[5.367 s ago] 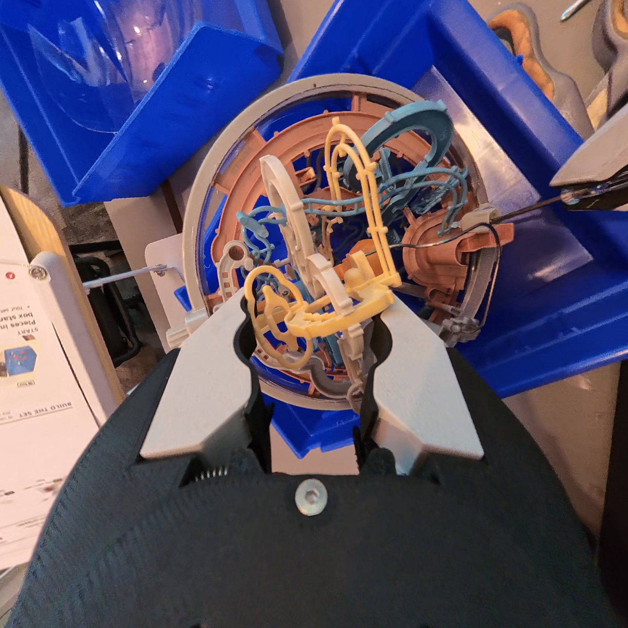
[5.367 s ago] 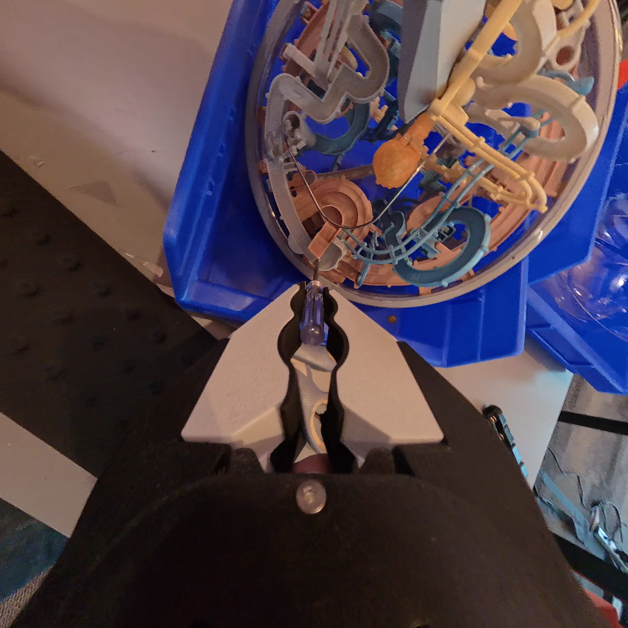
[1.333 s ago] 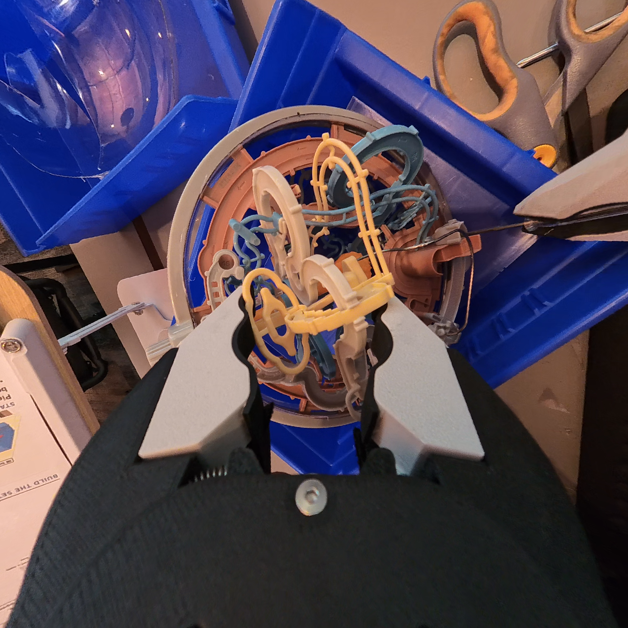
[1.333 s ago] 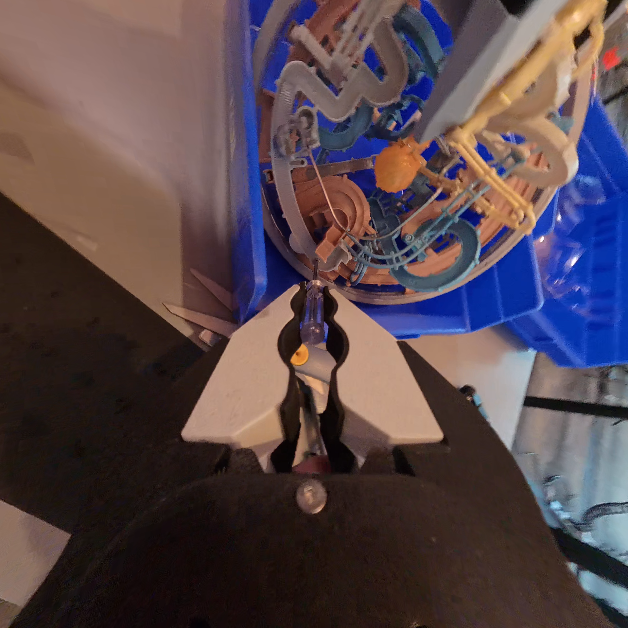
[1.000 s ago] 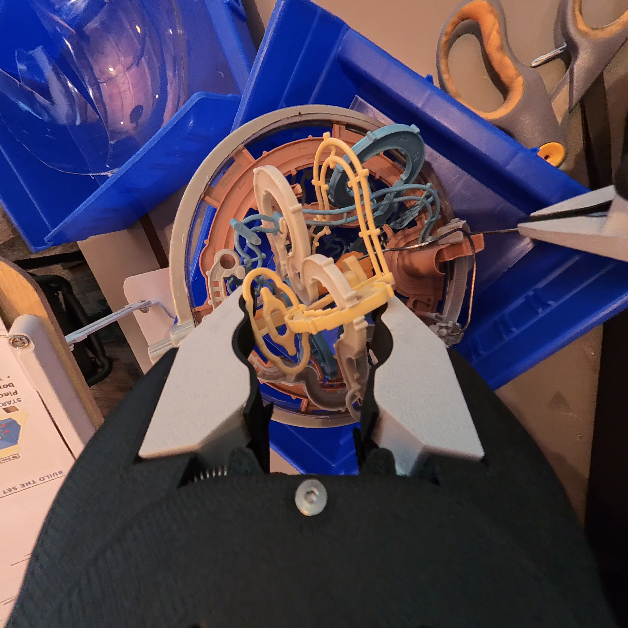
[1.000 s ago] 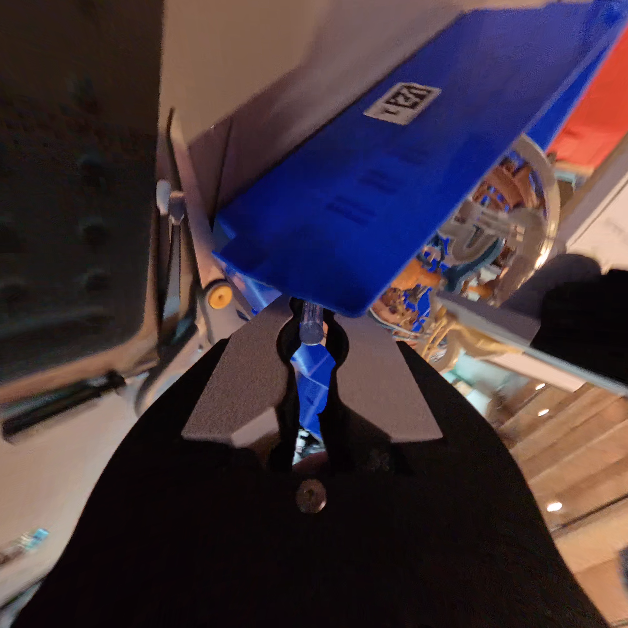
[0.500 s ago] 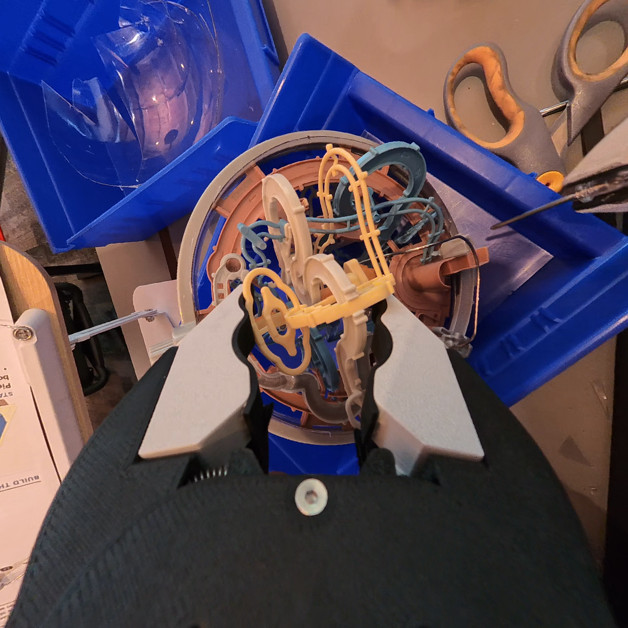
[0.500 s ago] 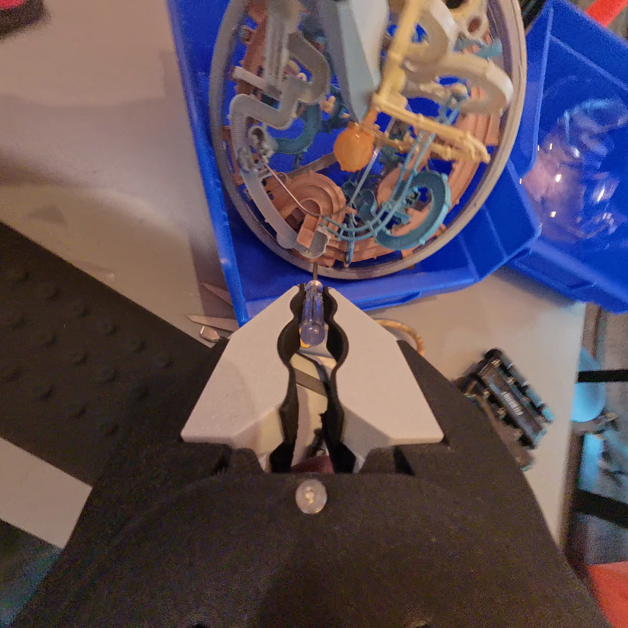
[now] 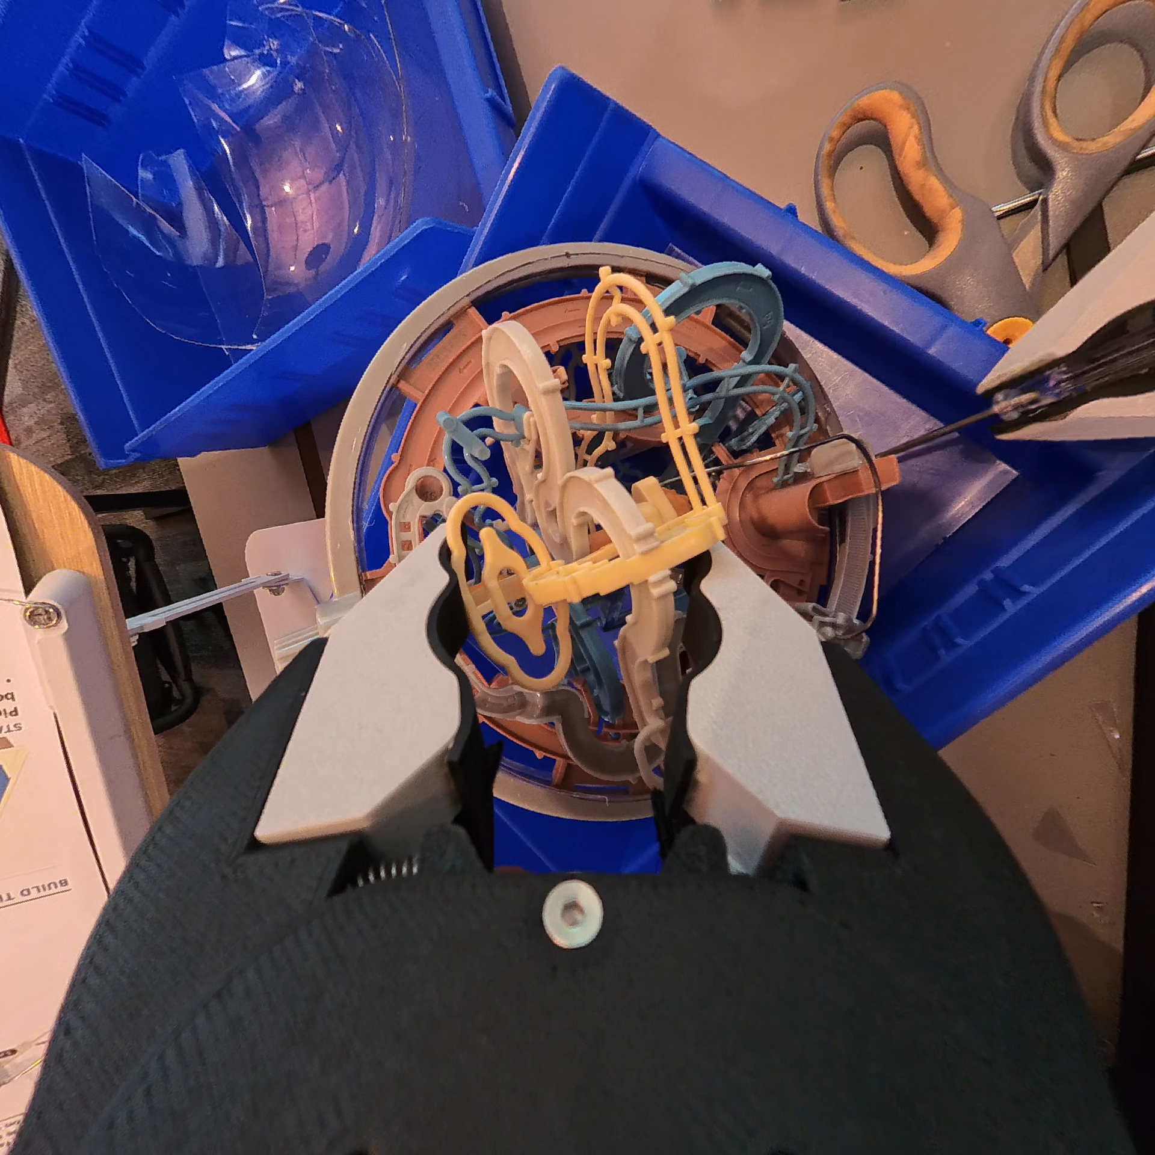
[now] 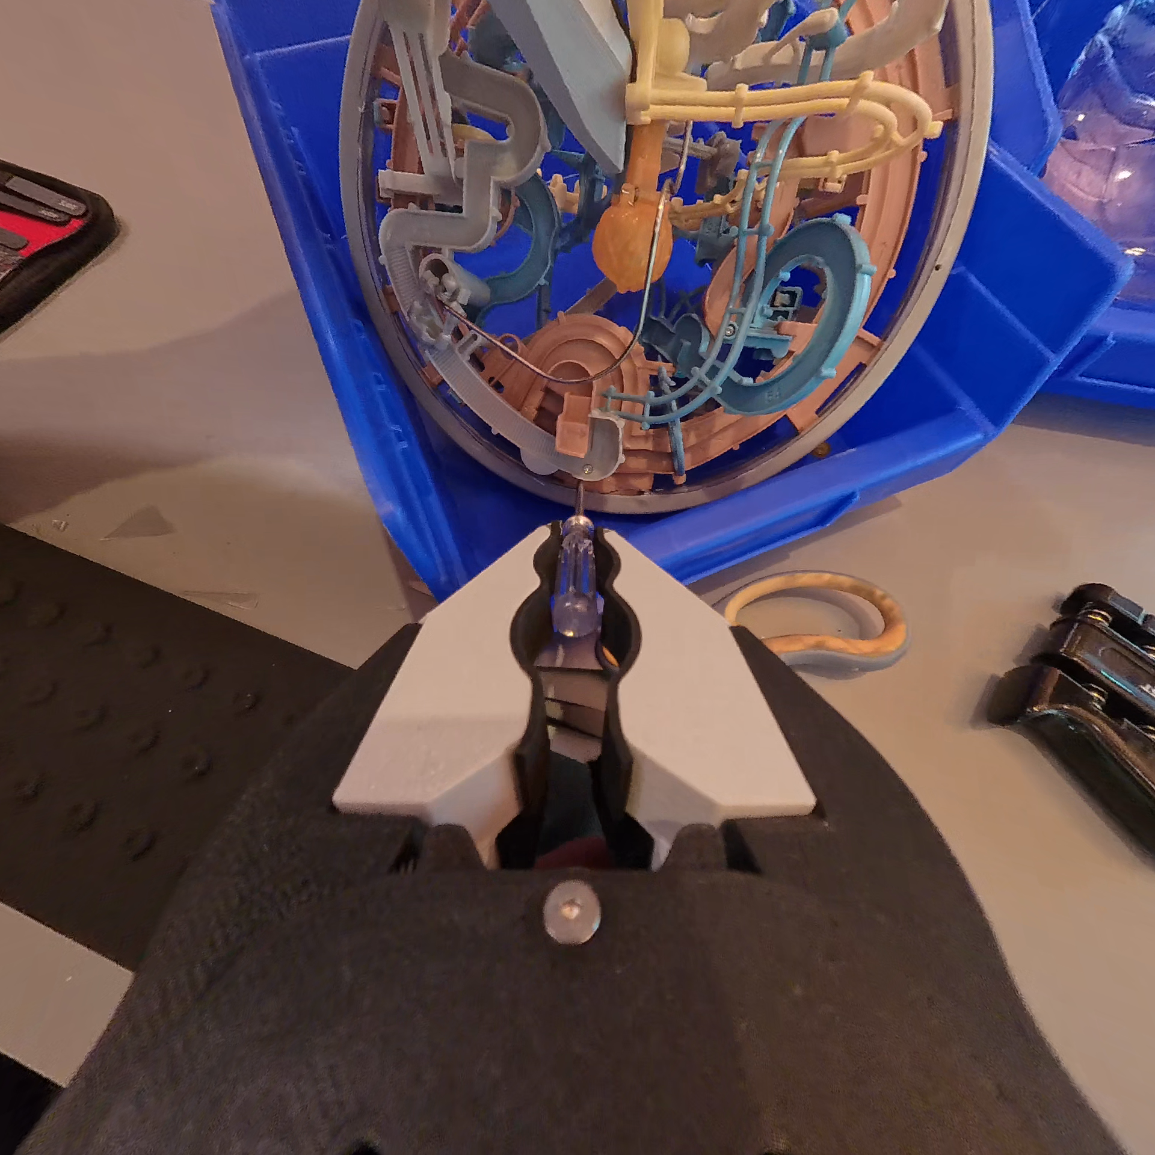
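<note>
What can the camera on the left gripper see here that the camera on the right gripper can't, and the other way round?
Only the left wrist view shows the clear dome in a second blue bin, both scissor handles, and printed sheets.

Only the right wrist view shows the screwdriver's clear handle clamped in the right gripper, a black multi-tool and a dark mat.

Both show the maze puzzle in its blue bin, gripped by the left gripper.

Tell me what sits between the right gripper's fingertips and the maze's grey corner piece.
Only the thin metal shaft of the screwdriver, shut in the right gripper, crosses that gap; its tip reaches the grey corner piece. The right wrist view shows it.
</note>
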`<state>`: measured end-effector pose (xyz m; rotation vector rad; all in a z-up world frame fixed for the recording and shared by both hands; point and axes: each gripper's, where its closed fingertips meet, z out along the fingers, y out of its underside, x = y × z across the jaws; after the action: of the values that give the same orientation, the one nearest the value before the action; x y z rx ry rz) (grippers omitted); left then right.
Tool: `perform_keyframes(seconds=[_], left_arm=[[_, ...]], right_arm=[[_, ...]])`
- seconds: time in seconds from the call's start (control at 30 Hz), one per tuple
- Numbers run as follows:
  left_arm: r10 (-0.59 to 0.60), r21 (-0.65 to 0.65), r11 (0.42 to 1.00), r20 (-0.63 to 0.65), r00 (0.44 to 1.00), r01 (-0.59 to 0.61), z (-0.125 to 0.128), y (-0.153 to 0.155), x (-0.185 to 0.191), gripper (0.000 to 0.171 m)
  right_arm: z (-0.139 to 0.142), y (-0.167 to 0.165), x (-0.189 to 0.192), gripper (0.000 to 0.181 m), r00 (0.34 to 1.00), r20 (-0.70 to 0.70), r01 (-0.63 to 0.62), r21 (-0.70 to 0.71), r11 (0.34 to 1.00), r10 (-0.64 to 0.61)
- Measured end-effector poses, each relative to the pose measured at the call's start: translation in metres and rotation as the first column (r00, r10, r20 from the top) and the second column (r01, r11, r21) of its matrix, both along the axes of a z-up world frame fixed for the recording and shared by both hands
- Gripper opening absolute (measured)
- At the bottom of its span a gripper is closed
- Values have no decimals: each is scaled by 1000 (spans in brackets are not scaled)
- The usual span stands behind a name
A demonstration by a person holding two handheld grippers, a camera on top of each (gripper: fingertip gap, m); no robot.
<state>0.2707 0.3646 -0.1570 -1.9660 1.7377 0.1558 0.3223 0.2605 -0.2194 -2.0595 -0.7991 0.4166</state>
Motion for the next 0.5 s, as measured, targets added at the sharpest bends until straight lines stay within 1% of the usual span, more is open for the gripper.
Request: perform_keyframes(seconds=[0.17,0.33,0.5], left_arm=[[-1,-1,1000,0,1000,1,0,0,0,67],[0,0,1000,0,1000,0,0,0,1,68],[1,-3,1000,2,1000,-1,0,0,1,67]], right_arm=[[10,1,4,7,999,-28,17,18,1000,-17],[4,2,-2,7,999,-29,13,-14,1000,-13],[4,4,-4,7,999,-41,26,-25,999,-27]])
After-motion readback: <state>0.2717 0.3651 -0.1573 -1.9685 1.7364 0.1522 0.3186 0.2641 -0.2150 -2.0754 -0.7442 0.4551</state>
